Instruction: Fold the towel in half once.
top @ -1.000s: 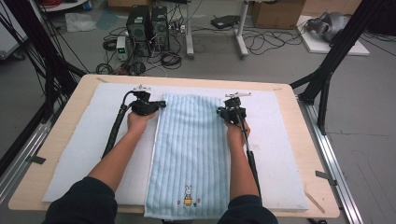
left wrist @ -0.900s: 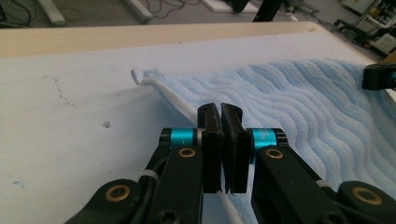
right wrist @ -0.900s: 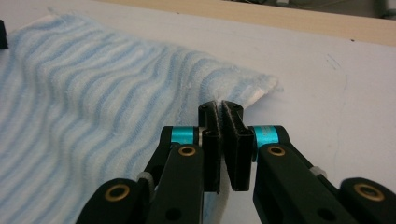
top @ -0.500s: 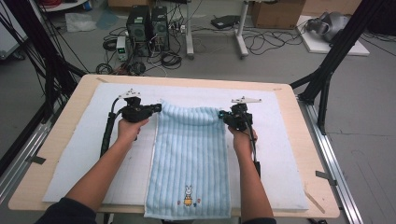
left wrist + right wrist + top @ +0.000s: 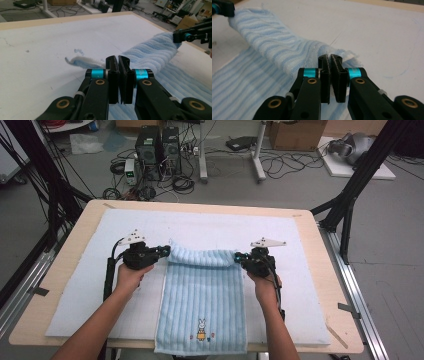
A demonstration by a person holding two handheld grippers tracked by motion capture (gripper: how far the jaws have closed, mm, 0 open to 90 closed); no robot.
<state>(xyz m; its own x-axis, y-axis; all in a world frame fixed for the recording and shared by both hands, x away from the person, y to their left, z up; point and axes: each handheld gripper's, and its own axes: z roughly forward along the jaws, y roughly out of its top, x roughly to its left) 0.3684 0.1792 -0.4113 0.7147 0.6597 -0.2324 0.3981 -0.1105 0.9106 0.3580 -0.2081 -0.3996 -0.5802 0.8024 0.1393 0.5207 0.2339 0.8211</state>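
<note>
Two grippers are pinching the far corners of a striped towel on the white mat.
The left gripper and right gripper are each clamping a corner with jaws pressed together, holding the far edge lifted and folded over; the towel's near end, bearing a rabbit print, is hanging past the mat's near edge.

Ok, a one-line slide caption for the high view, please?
Two hand-held grippers, left and right, pinch the far corners of a light-blue striped towel, folding it over a white padded mat.
</note>
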